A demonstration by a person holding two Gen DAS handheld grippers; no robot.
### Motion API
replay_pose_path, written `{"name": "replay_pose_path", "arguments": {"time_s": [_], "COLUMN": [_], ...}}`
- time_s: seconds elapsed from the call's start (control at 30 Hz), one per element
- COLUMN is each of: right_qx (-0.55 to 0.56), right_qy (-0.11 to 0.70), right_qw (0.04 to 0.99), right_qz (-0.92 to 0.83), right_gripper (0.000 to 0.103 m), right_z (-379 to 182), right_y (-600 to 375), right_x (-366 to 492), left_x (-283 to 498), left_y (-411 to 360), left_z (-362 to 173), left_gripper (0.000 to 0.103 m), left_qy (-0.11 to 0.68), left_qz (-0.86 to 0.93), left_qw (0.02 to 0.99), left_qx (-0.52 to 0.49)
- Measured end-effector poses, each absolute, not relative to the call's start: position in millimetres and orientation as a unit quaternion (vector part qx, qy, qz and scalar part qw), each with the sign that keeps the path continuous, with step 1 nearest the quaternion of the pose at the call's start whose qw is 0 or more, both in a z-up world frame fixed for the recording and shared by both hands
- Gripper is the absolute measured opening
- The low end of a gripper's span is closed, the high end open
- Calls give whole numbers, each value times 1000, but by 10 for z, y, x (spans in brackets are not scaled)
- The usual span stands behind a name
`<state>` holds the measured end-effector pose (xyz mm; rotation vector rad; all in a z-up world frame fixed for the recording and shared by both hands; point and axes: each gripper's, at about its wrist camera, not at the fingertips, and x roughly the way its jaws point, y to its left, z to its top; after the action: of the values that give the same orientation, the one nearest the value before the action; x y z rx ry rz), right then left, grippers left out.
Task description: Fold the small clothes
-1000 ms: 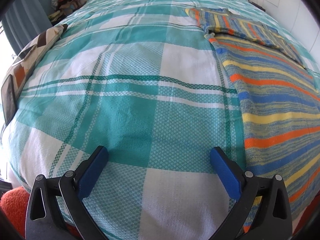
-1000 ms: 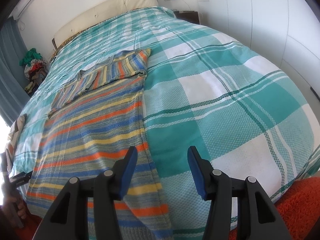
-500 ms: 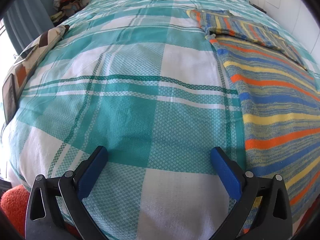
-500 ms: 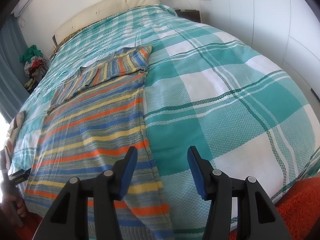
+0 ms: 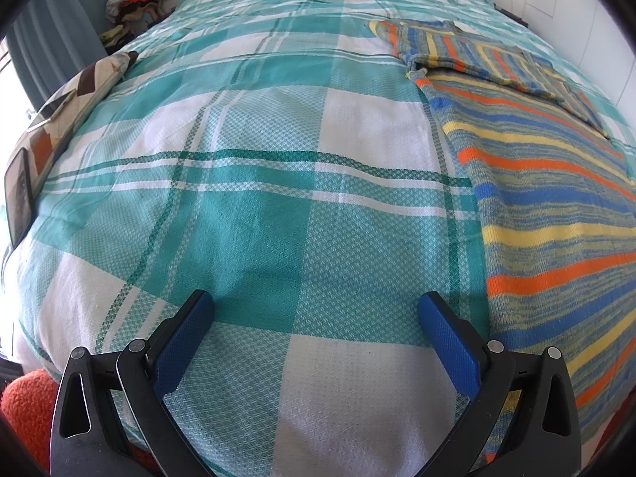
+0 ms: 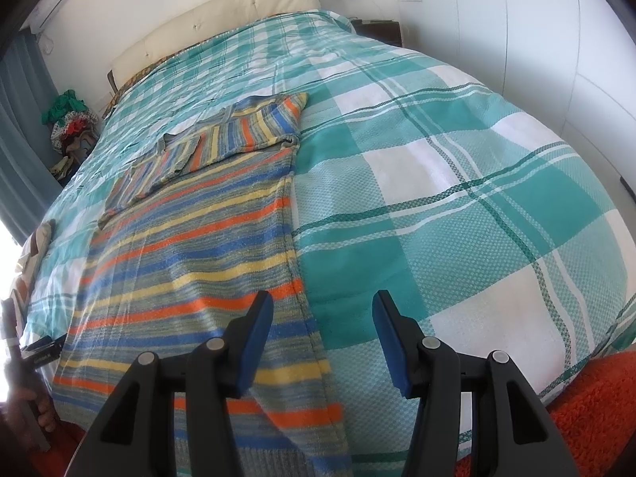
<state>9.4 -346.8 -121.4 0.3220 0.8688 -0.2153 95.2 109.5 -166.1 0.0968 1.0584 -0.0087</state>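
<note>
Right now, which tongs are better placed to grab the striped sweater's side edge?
Right. The right tongs hang open straddling the striped sweater's side edge; the left tongs are open over bare bedspread, sweater off to their right.

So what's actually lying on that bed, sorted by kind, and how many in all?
Striped knitted garment: 1
Patterned cushion: 1
Phones or tablets on the cushion: 2
Total: 4, all on the checked bedspread.
</note>
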Motion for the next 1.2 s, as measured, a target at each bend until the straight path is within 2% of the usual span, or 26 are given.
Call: {"name": "replay_pose_path", "arguments": {"time_s": [1.07,1.2], "right_qx": [158,178], "right_qy": [416,394], "right_qw": [891,898], "right_qz": [-96,-86], "right_gripper": [52,52], "right_z": [-1164,-850], "right_y": [-3411,-3629], "right_x": [104,17], "left_x": [950,834], "left_y": [1091,1212], "left_z": [-1633,-1388], "left_gripper": [102,98], "left_qy": [506,512], "left_qz": [-8,-41], "left_qw": [862,858], "left_qx": [43,7]}}
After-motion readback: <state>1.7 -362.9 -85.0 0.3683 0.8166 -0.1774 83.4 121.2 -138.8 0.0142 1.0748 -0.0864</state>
